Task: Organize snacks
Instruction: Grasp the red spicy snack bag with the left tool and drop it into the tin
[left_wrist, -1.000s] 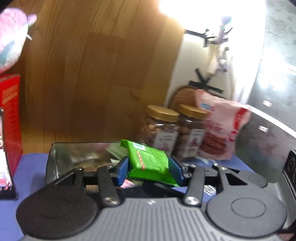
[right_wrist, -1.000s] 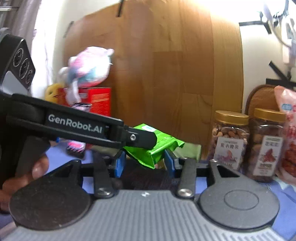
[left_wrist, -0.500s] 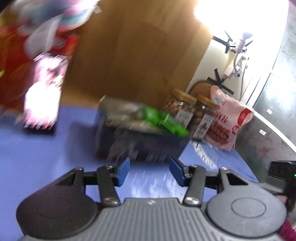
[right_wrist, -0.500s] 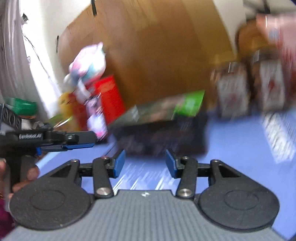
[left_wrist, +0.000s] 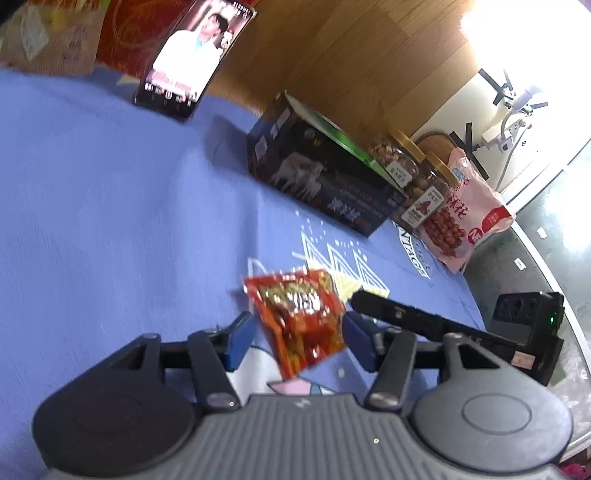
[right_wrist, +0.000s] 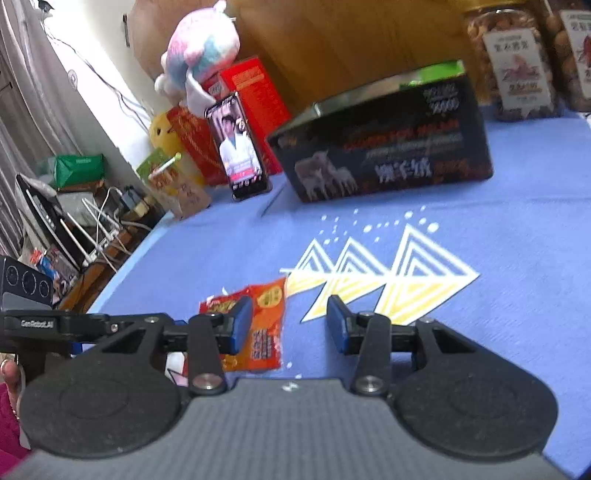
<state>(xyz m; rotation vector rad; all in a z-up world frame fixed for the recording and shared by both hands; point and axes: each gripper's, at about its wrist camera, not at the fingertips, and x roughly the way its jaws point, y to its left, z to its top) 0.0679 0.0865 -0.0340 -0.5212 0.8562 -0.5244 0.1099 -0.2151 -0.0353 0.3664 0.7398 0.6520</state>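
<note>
A red snack packet (left_wrist: 300, 320) lies flat on the blue tabletop (left_wrist: 110, 221). Its long side runs away from the left gripper (left_wrist: 297, 339), with one short end close to the gripper and the other end toward the yellow triangle print (right_wrist: 384, 273). In the left wrist view the packet sits right between the two blue pads, which are spread wide apart and do not pinch it. I cannot tell if the pads touch the packet.

The right gripper (right_wrist: 290, 324) is spread wide too and holds nothing. In its view the red packet (right_wrist: 264, 328) lies by its left pad, partly behind it, not in the middle of the gap.

Farther back stands a dark tin box (right_wrist: 384, 147) with its top open. Something green shows at its far edge. Near it are two nut jars (left_wrist: 406, 166), a pink snack bag (left_wrist: 465, 214) and a phone (right_wrist: 238, 147) that leans up, showing a picture.
</note>
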